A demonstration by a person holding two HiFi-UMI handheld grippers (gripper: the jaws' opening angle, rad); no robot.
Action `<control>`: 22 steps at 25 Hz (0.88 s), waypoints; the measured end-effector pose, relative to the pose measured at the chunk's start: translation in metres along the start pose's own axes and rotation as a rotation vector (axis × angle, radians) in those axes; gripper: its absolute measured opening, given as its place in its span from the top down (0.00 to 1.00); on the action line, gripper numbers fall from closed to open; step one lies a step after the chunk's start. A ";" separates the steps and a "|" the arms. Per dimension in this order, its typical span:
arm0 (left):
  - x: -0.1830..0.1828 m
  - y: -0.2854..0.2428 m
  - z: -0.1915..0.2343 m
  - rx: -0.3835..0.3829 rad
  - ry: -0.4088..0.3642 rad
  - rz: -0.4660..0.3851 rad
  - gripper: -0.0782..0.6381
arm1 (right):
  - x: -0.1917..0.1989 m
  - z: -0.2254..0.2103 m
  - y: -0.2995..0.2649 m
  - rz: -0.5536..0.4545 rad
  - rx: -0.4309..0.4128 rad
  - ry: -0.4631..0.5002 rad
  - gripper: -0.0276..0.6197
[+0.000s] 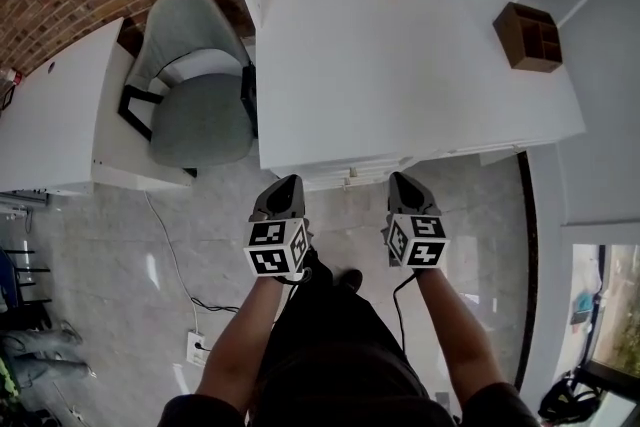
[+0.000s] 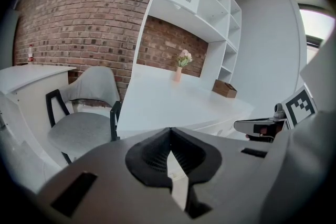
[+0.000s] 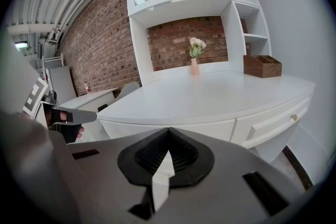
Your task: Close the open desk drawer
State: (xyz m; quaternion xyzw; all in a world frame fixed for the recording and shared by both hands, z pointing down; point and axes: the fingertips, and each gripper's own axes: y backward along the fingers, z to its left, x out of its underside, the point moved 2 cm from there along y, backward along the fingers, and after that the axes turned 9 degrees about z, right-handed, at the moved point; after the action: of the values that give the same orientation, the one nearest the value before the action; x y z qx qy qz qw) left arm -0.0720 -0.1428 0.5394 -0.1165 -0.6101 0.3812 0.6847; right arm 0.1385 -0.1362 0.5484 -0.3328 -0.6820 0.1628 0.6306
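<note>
Left claw (image 1: 289,181): clenched, jaw tips together, nothing between them. Right claw (image 1: 401,178): likewise clenched and empty. Both sit at lower centre of the head view, side by side and apart, tips pointing at the front edge of the desk (image 1: 400,65).

Drawer (image 1: 350,171): at frame centre, between and just beyond the two claw tips. Its front stands slightly proud of the desk edge, with the handle facing the person. Neither claw touches it.

Task state: judged not started. The drawer is open and the whole push remains.

Pose: both forearms reach forward from the bottom of the frame, roughly parallel, with the claws held level above the floor. The left claw lines up with the drawer's left end, the right claw with its right end.
</note>
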 end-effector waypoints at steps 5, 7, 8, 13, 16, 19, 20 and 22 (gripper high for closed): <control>-0.004 0.024 -0.011 0.007 -0.048 -0.037 0.88 | -0.007 0.004 0.031 -0.056 -0.023 -0.006 0.95; -0.006 0.033 -0.014 0.004 -0.065 -0.052 0.88 | -0.010 0.006 0.042 -0.080 -0.030 -0.010 0.95; -0.006 0.037 -0.015 0.002 -0.068 -0.060 0.88 | -0.011 0.006 0.048 -0.088 -0.033 -0.011 0.95; -0.008 0.060 -0.023 -0.002 -0.088 -0.093 0.88 | -0.014 0.010 0.073 -0.124 -0.041 -0.008 0.95; -0.009 0.073 -0.027 0.000 -0.101 -0.106 0.88 | -0.016 0.015 0.088 -0.151 -0.048 -0.006 0.95; -0.009 0.083 -0.030 0.001 -0.106 -0.118 0.88 | -0.016 0.021 0.099 -0.166 -0.060 -0.001 0.95; -0.009 0.086 -0.031 0.000 -0.108 -0.122 0.88 | -0.015 0.023 0.101 -0.168 -0.064 -0.001 0.95; -0.009 0.092 -0.032 -0.004 -0.112 -0.132 0.88 | -0.013 0.025 0.106 -0.170 -0.067 0.002 0.95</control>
State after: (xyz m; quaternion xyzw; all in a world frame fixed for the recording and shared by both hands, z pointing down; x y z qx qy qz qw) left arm -0.0774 -0.0763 0.4676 -0.0559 -0.6546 0.3402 0.6728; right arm 0.1400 -0.0629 0.4666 -0.2946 -0.7122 0.0854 0.6315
